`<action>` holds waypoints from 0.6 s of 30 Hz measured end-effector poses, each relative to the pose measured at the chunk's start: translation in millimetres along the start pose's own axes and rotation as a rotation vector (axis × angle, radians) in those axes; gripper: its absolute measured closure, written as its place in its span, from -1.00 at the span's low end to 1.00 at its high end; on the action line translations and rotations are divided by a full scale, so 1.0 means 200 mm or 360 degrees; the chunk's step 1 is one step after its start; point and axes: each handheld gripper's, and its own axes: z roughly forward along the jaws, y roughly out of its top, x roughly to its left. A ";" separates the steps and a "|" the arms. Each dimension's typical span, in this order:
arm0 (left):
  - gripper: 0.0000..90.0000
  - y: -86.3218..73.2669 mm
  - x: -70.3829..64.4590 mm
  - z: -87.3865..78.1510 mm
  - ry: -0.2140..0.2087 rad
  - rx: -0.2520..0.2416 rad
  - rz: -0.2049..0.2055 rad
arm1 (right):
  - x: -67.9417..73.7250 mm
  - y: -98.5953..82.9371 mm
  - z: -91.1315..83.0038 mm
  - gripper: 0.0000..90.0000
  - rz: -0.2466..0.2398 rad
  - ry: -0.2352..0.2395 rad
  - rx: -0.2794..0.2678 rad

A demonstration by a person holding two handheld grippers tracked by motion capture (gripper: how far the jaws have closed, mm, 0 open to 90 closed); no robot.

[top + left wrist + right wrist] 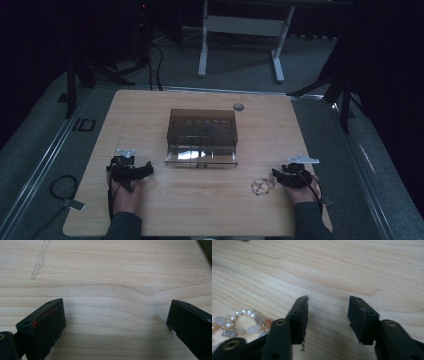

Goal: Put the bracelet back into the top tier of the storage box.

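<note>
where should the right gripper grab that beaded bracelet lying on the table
The pearl and orange bead bracelet lies flat in a loose ring on the wooden table, just left of the open right gripper. Probably best to come down from above and pinch one thin strand of the ring across its width.

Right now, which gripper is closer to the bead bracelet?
Right. The right gripper sits just beside the bead bracelet; the left gripper rests across the table, far off.

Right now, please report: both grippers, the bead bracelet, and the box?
Left gripper open, empty, low over the wooden table. Right gripper open, empty. Pearl-and-orange bead bracelet flat on table, just beside right gripper. Smoky transparent plastic box mid-table, nothing between.
</note>
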 end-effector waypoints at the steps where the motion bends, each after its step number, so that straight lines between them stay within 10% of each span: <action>1: -0.96 0.00 0.00 0.00 0.0000 0.0000 0.0000 | 0.00 0.00 -0.01 0.17 -0.0006 -0.0003 0.0015; 18: -0.96 0.00 0.00 0.00 0.0000 0.0000 -0.0003 | 0.02 0.14 -0.09 0.31 -0.0233 0.0052 0.0226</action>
